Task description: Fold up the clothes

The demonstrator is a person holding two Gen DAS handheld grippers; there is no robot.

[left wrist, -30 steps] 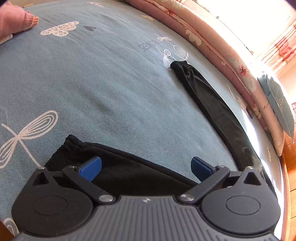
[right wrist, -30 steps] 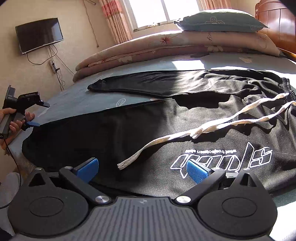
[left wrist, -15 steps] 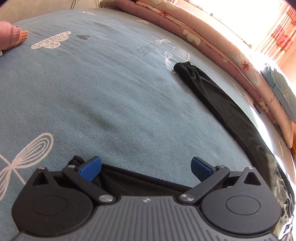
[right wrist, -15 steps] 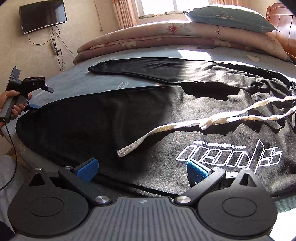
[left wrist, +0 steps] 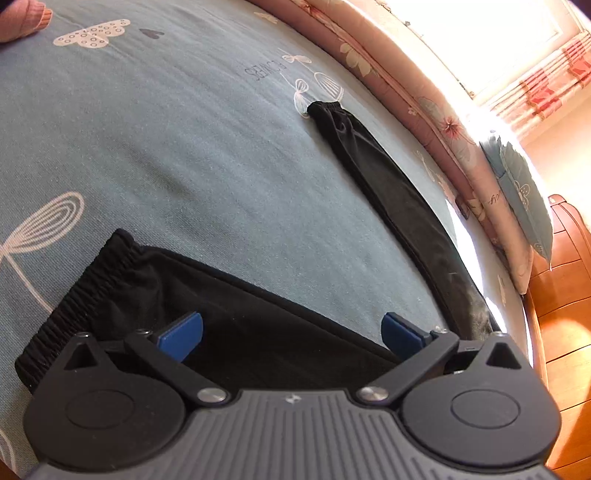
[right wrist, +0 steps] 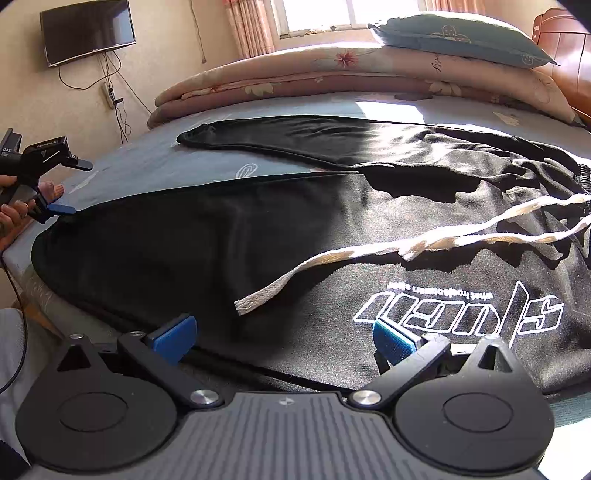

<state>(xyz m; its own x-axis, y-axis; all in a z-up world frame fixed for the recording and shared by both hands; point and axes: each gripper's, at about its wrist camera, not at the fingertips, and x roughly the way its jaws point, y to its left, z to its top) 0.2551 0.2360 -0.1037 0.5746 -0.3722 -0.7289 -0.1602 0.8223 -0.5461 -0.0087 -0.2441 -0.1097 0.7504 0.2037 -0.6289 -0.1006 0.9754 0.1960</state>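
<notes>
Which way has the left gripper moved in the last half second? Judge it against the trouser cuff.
Yes, backward. The cuff, nearly hidden under the left gripper before, now shows whole ahead of it, and the dragonfly print sits higher in view.

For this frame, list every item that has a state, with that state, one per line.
Black trousers: spread flat on the bed, unfolded, legs apart.
Near leg cuff: flat, just ahead of the left gripper.
Far leg cuff: flat on the sheet.
White drawstring: untied, trailing loose across the trousers.
Left gripper: open, low over the near leg.
Right gripper: open, holding nothing.
TV: off.
</notes>
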